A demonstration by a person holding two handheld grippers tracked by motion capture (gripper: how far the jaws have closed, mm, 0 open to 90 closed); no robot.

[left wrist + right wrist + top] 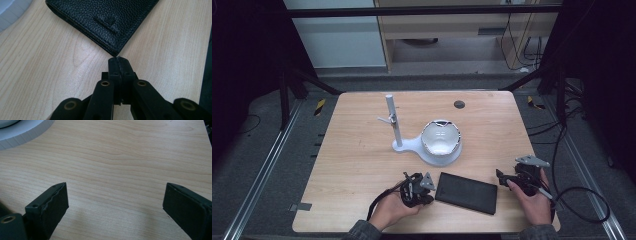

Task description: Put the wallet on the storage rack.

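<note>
A black leather wallet (466, 192) lies flat on the wooden table near its front edge, between my two grippers. My left gripper (428, 191) sits just left of it, and in the left gripper view (119, 60) its jaws are pressed together with nothing between them, their tips almost at the wallet's (105, 20) near corner. To the wallet's right, my right gripper (503, 177) is held wide open; in the right gripper view (115, 202) bare wood lies between its fingers.
A white stand base (432, 155) carrying a white bowl (440, 136) and an upright white post (393, 122) stands at the table's middle. A small dark round hole (459, 104) marks the far side. The base's rim (22, 132) shows at the upper left.
</note>
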